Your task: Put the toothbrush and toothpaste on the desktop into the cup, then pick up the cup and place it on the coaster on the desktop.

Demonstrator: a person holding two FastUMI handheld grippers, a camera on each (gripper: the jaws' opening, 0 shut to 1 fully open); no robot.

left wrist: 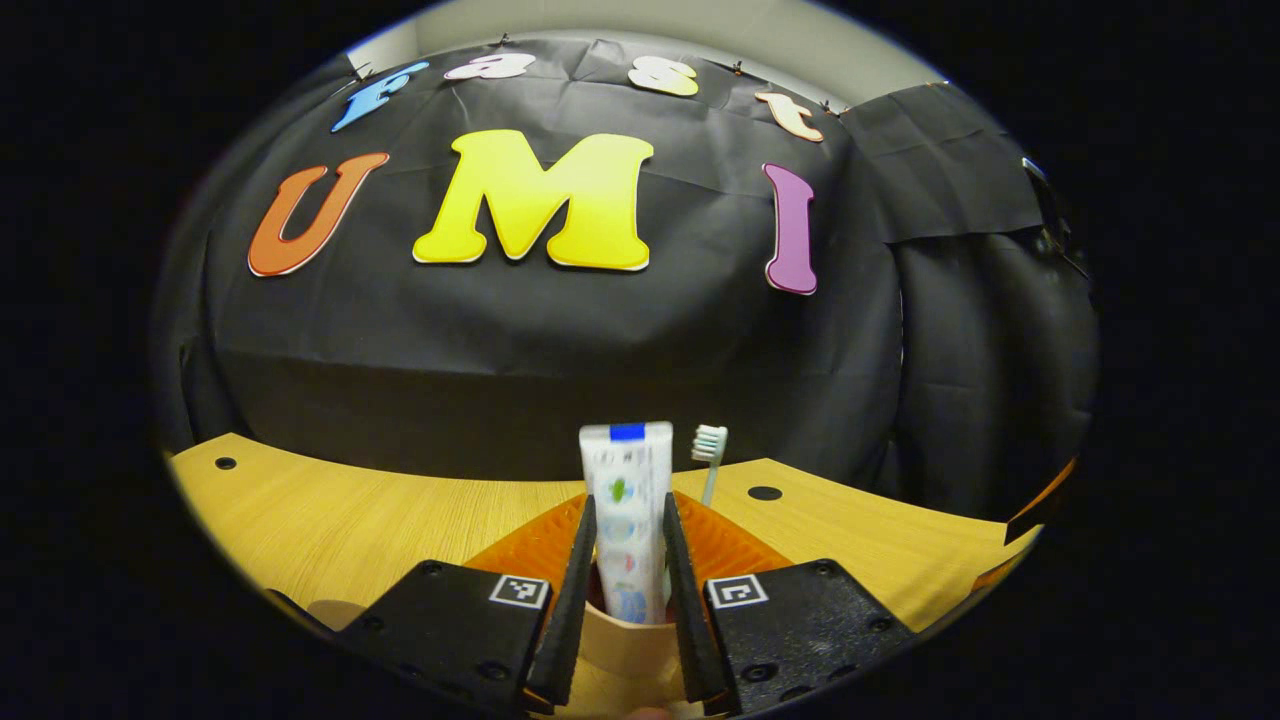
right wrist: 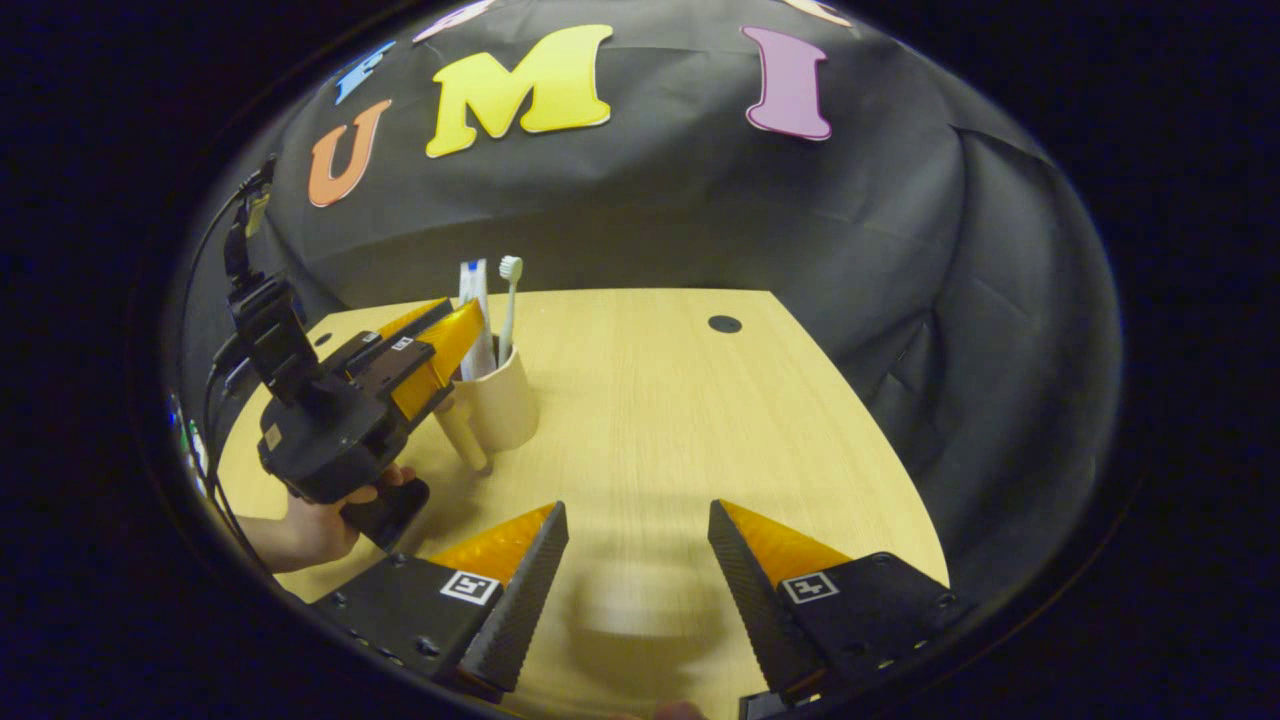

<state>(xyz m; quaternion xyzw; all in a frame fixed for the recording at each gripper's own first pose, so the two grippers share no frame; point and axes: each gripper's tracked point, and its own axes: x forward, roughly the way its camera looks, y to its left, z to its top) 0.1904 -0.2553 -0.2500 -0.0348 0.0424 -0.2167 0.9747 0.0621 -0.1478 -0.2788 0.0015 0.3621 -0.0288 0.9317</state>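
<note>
In the right gripper view, my left hand [right wrist: 310,525] sits at the left edge of the worktop [right wrist: 680,400], holding my left tongs [right wrist: 440,365]. Their tips reach the cup [right wrist: 503,405], which stands on the worktop near its left side, back from the front edge. I cannot tell from here whether both fingers press on it. The toothpaste [right wrist: 473,320] and the toothbrush [right wrist: 510,300] stand upright inside the cup, brush head up, with the paste to the left of the brush.

In the left gripper view, my left tongs [left wrist: 628,590] are drawn narrow around the cup [left wrist: 625,640], one finger on each side of its rim. The toothpaste [left wrist: 627,520] rises between the fingers, and the toothbrush [left wrist: 709,455] stands just to its right. The worktop [left wrist: 350,520] spreads to both sides.

Further right in the right gripper view, my right tongs [right wrist: 638,575] hang wide apart over the worktop's front part, holding nothing, well apart from the cup.
</note>
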